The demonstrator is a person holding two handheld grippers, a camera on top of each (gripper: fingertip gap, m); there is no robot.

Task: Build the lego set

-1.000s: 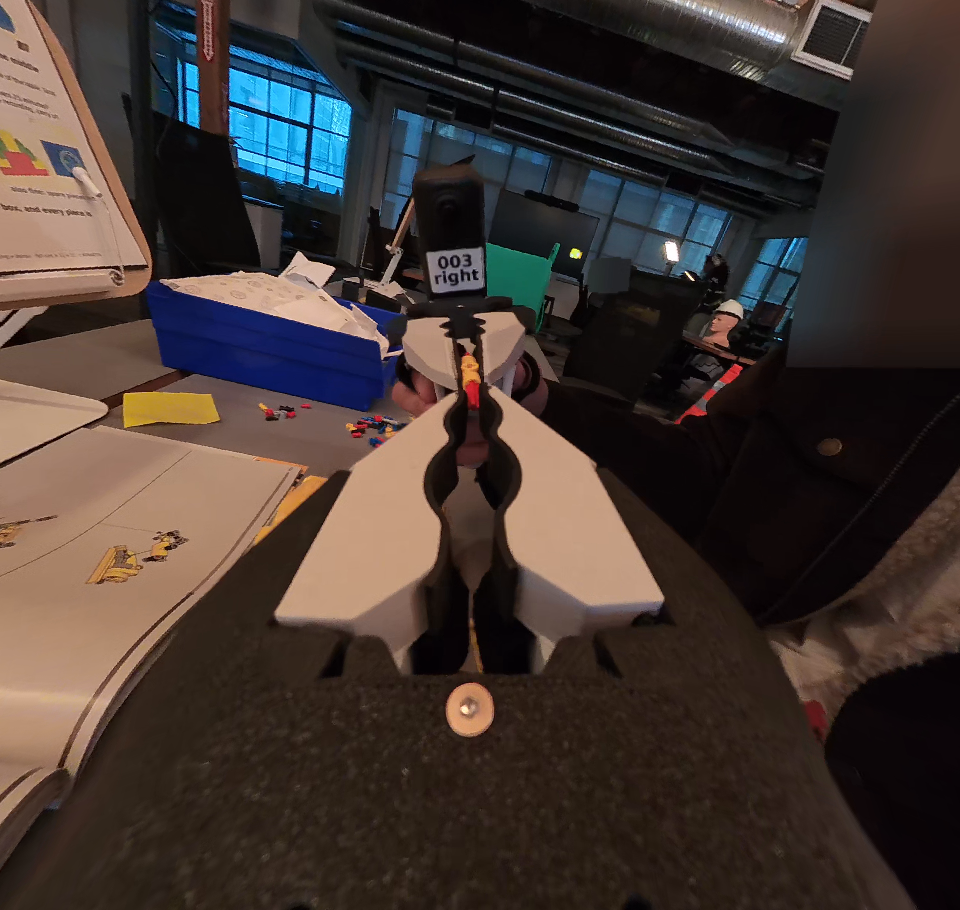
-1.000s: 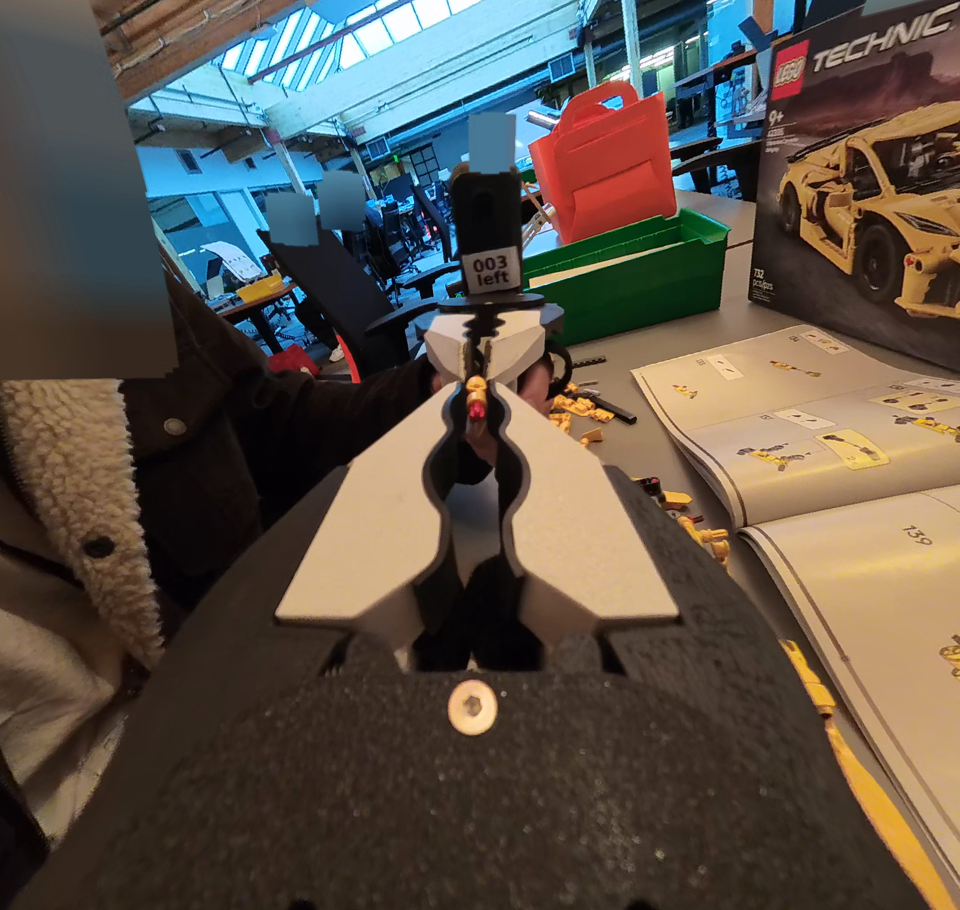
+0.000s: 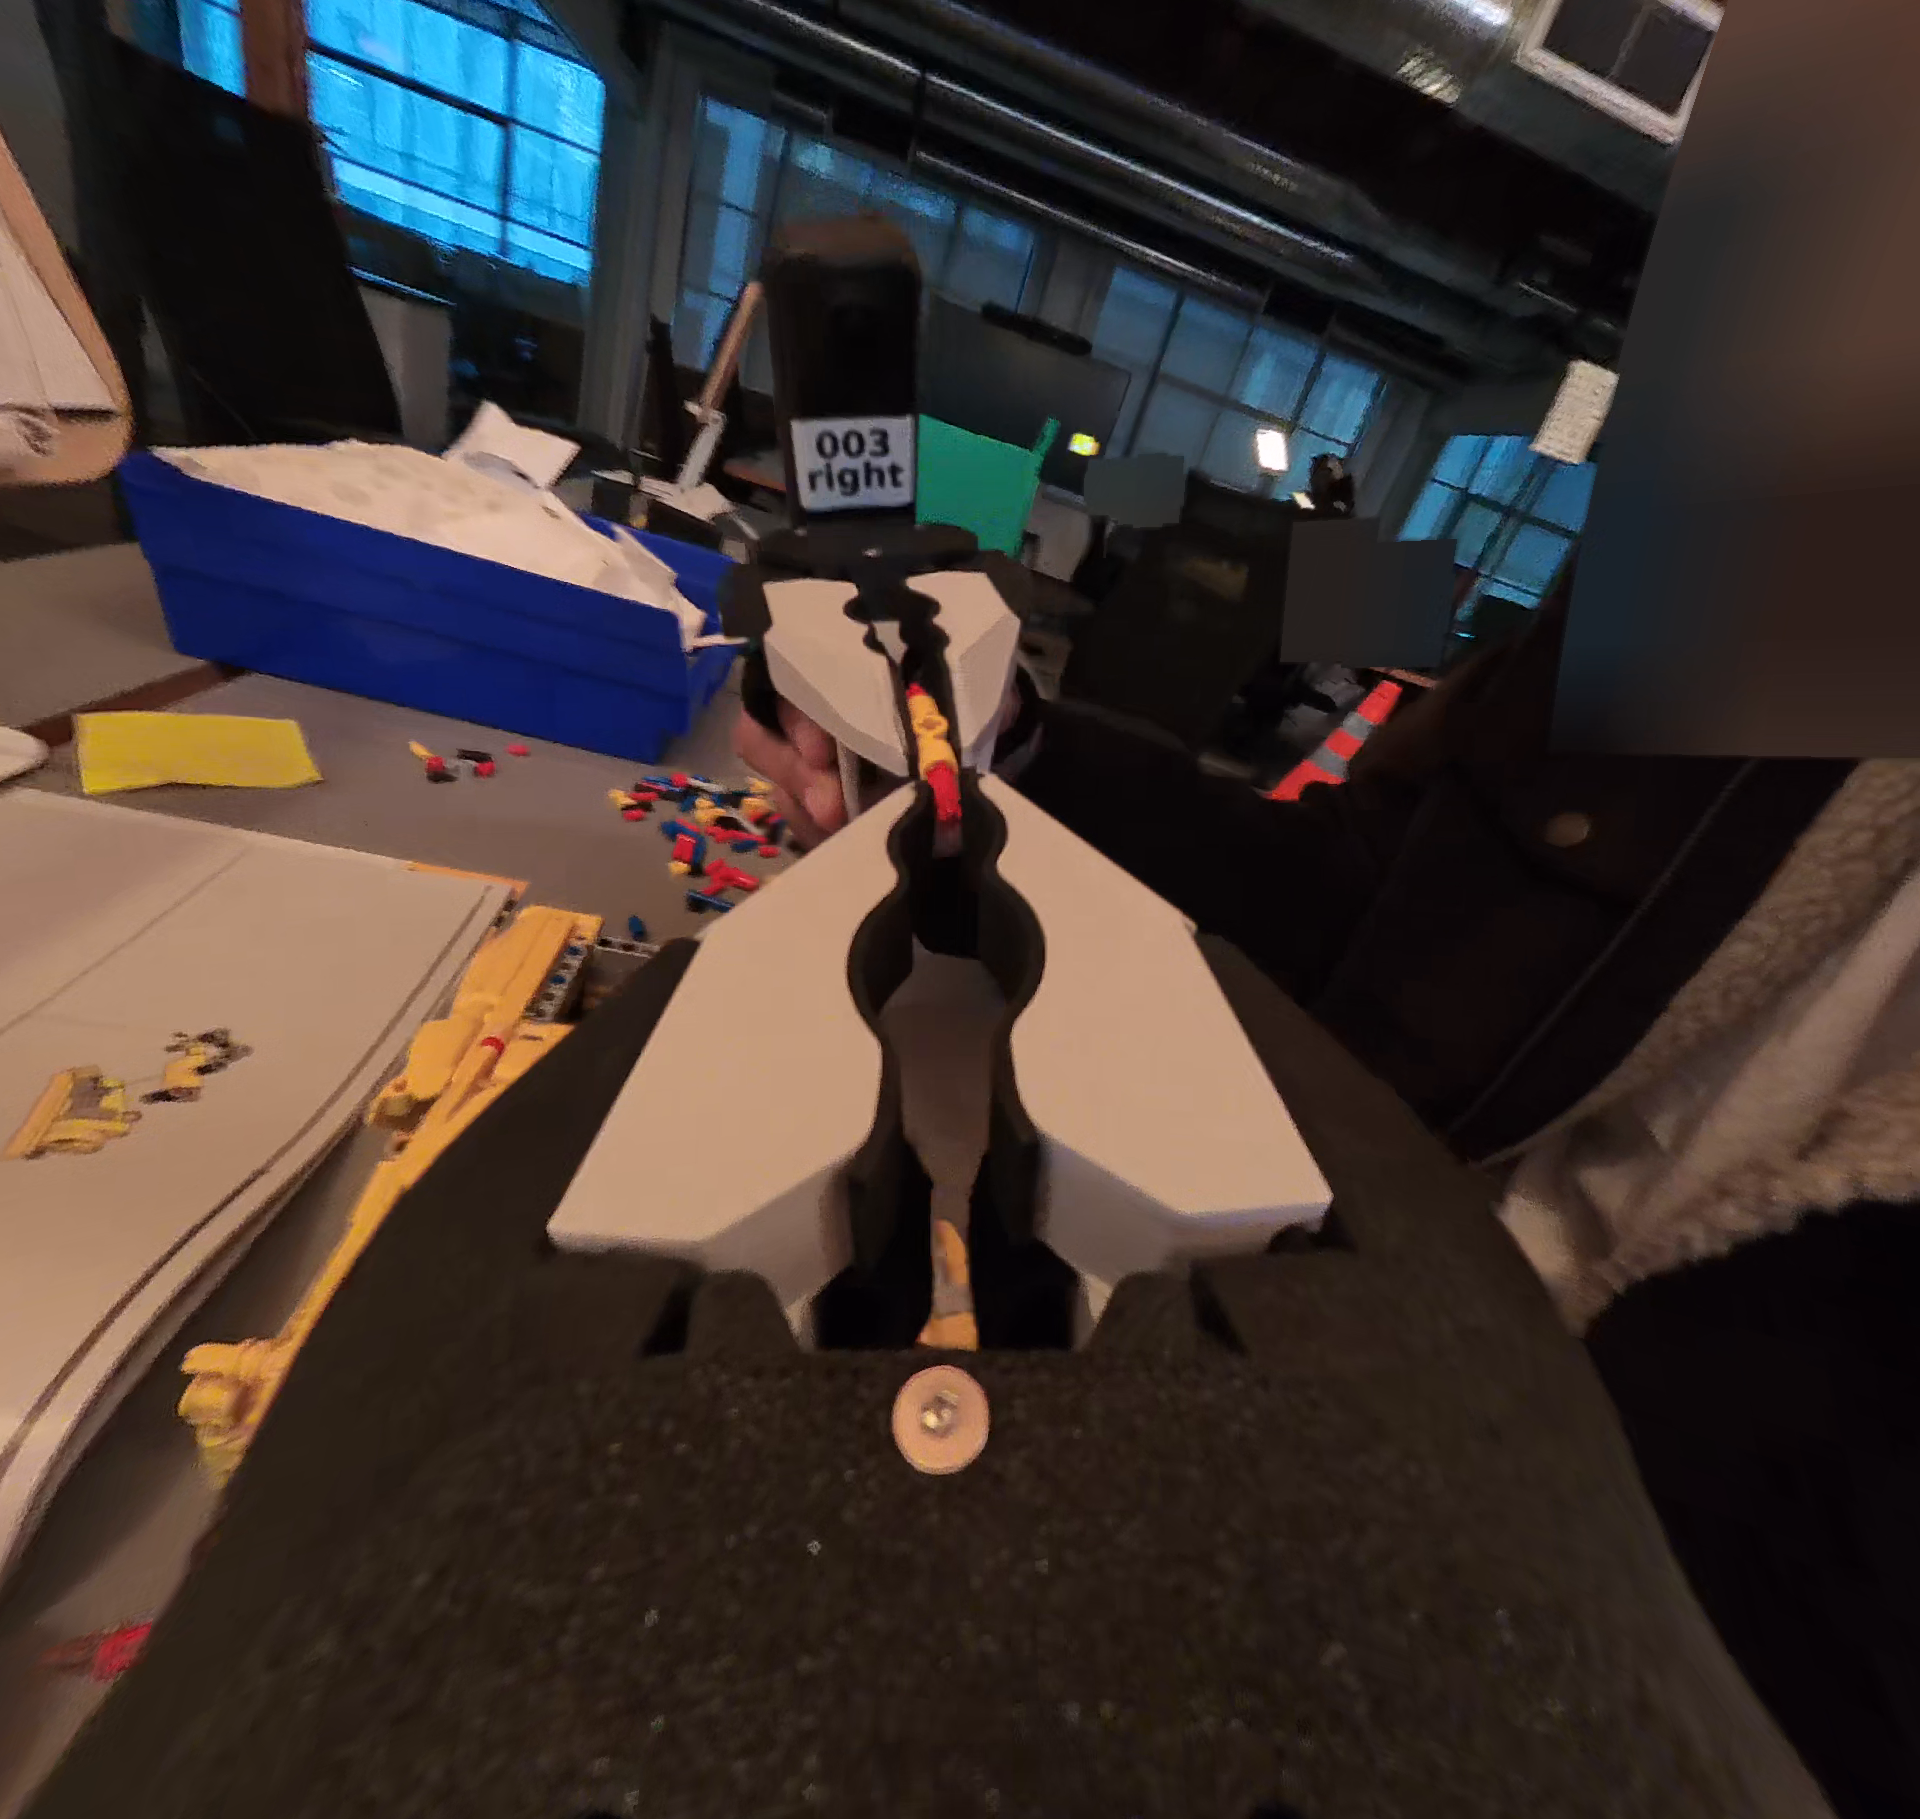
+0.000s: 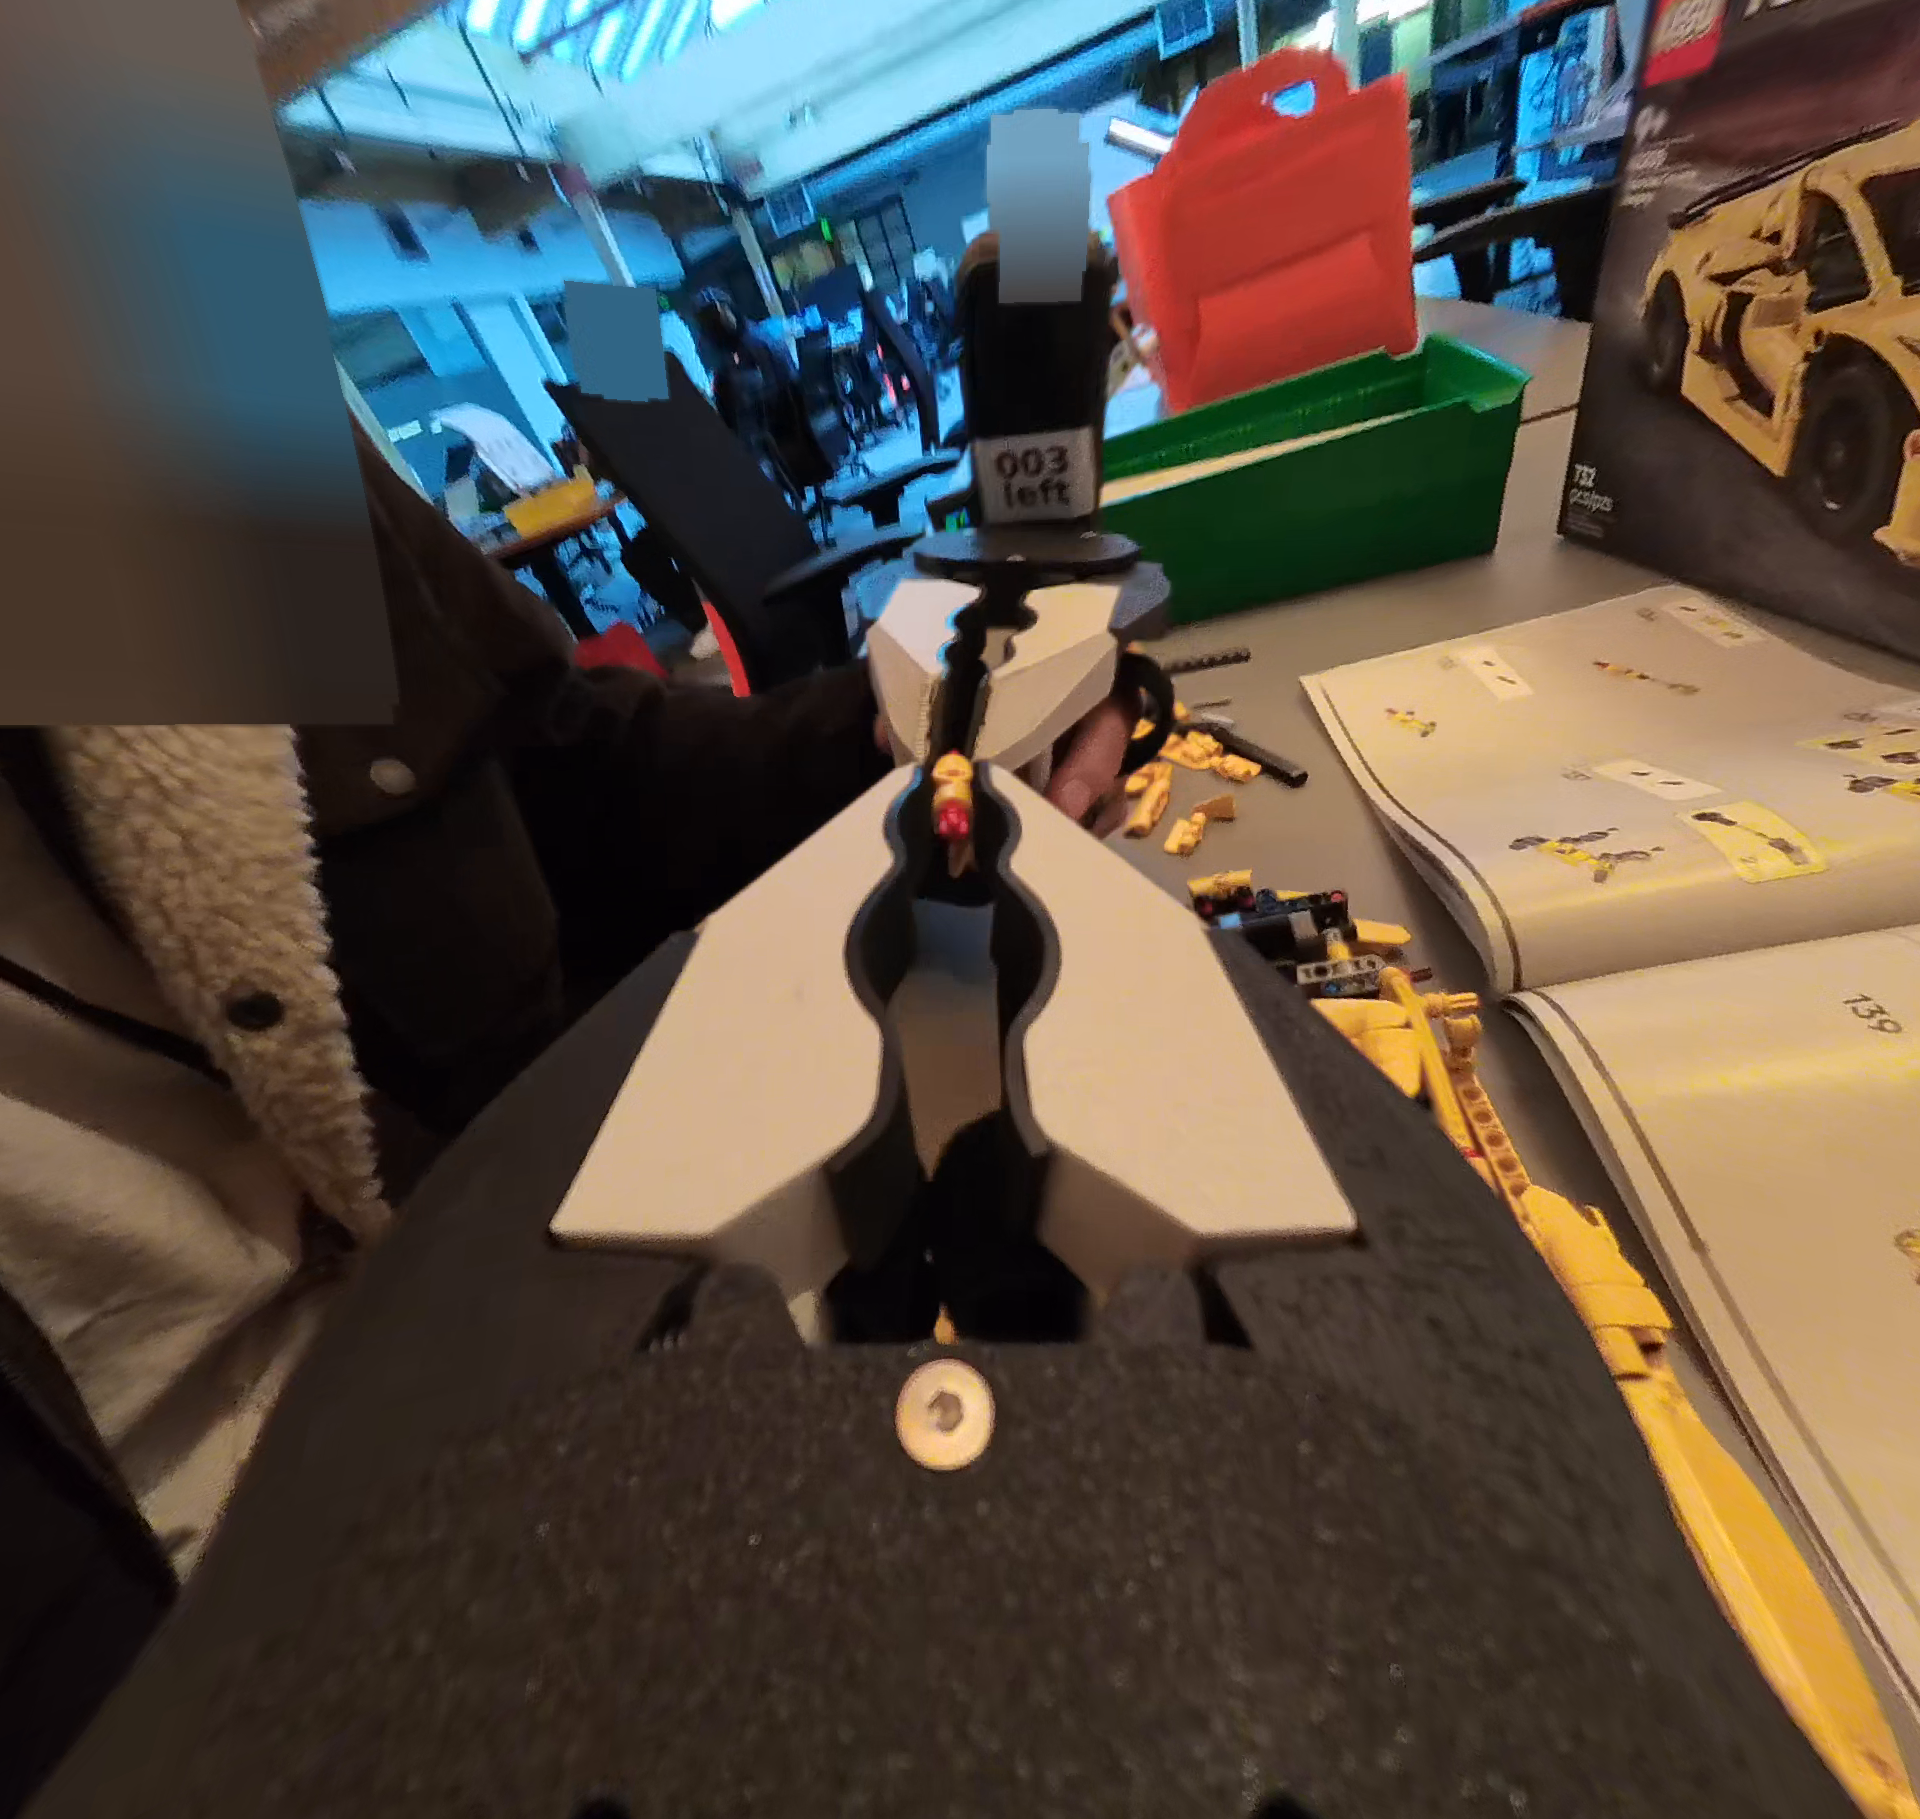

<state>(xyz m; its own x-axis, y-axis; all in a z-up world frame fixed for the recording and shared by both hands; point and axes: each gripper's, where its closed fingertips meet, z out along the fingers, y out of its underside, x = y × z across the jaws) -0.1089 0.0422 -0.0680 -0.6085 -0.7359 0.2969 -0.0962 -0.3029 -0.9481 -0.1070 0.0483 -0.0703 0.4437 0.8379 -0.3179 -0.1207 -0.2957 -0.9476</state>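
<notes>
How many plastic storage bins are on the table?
2. A blue bin holding white paper sits behind the loose pieces; a green bin sits beside the set's box. Others may lie outside both views.

Two tongs, the left tongs [image 3: 940, 793] and the right tongs [image 4: 951, 782], meet tip to tip. One blue bin [image 3: 416, 616], one green bin [image 4: 1320, 481], one red bag [image 4: 1268, 242], one yellow paper sheet [image 3: 192, 751], one car-set box [image 4: 1766, 263], one open instruction booklet [image 4: 1621, 813].

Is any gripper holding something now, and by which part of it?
A small yellow-and-red lego piece is pinched between both grippers: the left gripper holds its red end, the right gripper its yellow end.
</notes>
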